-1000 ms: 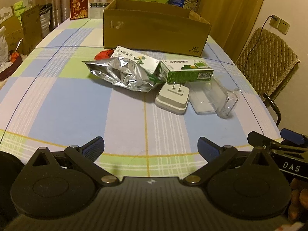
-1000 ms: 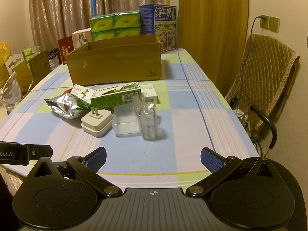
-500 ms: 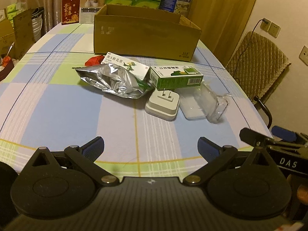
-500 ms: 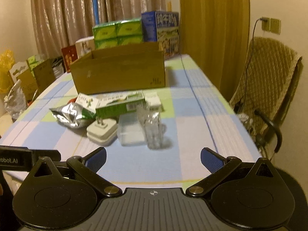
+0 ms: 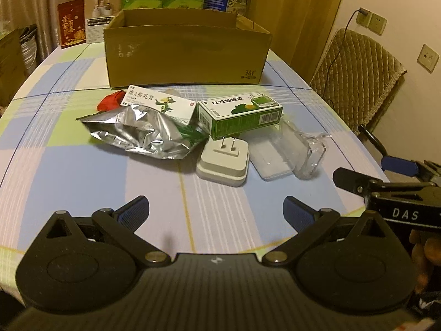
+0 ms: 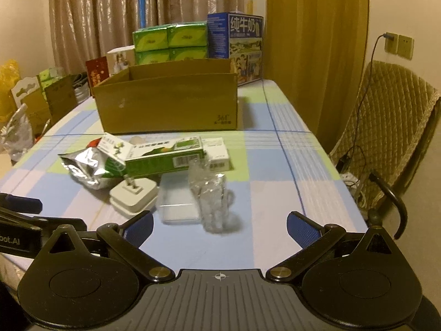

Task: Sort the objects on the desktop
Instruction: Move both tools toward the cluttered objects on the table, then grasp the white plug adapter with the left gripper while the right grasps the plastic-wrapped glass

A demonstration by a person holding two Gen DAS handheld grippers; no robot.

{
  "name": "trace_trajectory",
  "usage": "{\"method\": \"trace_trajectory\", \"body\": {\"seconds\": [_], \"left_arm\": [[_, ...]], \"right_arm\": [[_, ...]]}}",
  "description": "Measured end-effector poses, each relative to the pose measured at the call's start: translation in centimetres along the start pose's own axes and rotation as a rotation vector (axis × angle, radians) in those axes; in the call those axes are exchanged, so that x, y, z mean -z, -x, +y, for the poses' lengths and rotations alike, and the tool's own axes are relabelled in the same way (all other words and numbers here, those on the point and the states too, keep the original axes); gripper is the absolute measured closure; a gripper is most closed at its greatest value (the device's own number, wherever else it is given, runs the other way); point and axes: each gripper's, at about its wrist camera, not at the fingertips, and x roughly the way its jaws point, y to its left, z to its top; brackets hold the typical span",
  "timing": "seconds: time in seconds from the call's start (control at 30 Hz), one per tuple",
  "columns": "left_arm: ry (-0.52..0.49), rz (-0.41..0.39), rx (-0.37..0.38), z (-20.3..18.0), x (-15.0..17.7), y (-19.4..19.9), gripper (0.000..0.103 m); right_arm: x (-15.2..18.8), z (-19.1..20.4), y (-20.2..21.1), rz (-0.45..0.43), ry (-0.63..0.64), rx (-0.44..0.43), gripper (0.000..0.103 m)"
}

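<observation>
A pile of small objects lies mid-table: a silver foil bag (image 5: 140, 131), a white ointment box (image 5: 158, 104), a green box (image 5: 239, 113), a white plug adapter (image 5: 223, 161), a frosted flat case (image 5: 268, 155), clear plastic packaging (image 5: 306, 149) and something red (image 5: 109, 102). Behind them stands an open cardboard box (image 5: 187, 51). My left gripper (image 5: 216, 211) is open, a short way before the adapter. My right gripper (image 6: 220, 226) is open too, just short of the clear packaging (image 6: 212, 195) and adapter (image 6: 133, 194). The cardboard box (image 6: 168, 104) stands beyond.
Green tissue packs (image 6: 171, 42), a blue milk carton (image 6: 238, 44) and a red card (image 5: 70, 29) stand at the table's far end. A padded chair (image 6: 386, 132) is off the right edge. The right gripper's body (image 5: 399, 204) shows at the left view's right.
Both grippers have moved forward over the table toward the pile, so the objects look larger and nearer. Both stay open.
</observation>
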Motion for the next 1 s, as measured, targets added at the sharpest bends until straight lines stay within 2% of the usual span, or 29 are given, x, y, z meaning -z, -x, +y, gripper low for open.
{"method": "trace_trajectory", "body": {"seconds": [0.03, 0.07, 0.1, 0.17, 0.23, 0.3, 0.53, 0.93, 1.0], "left_arm": [[-0.011, -0.003, -0.001, 0.0, -0.1, -0.3, 0.002], [-0.023, -0.007, -0.003, -0.1, -0.2, -0.6, 0.002], [-0.036, -0.006, 0.0, -0.1, -0.3, -1.0, 0.004], [-0.053, 0.001, 0.017, -0.2, -0.5, -1.8, 0.017], [-0.07, 0.016, 0.042, -0.2, -0.8, -2.8, 0.026], [-0.097, 0.013, 0.046, -0.3, -0.9, -3.6, 0.026], [-0.194, 0.015, 0.058, -0.7, -1.7, -6.6, 0.026], [-0.226, 0.031, 0.078, -0.9, -2.3, -10.1, 0.026], [-0.221, 0.035, 0.072, -0.9, -2.3, -10.4, 0.032]], "right_arm": [[-0.1, -0.1, -0.3, 0.003, -0.001, -0.003, 0.009], [-0.1, -0.2, -0.7, 0.011, 0.0, -0.007, 0.02], [-0.2, -0.2, -1.1, 0.022, 0.004, -0.01, 0.028], [-0.2, -0.3, -1.9, 0.031, 0.012, -0.01, 0.03], [-0.2, -0.3, -2.4, 0.031, 0.016, -0.011, 0.034], [-0.1, -0.4, -3.0, 0.042, 0.012, -0.014, 0.04], [0.1, -0.7, -4.3, 0.057, 0.001, -0.028, 0.044], [-0.1, -0.2, -6.7, 0.064, 0.026, -0.028, 0.052], [-0.2, -0.1, -7.0, 0.06, 0.03, -0.028, 0.055]]}}
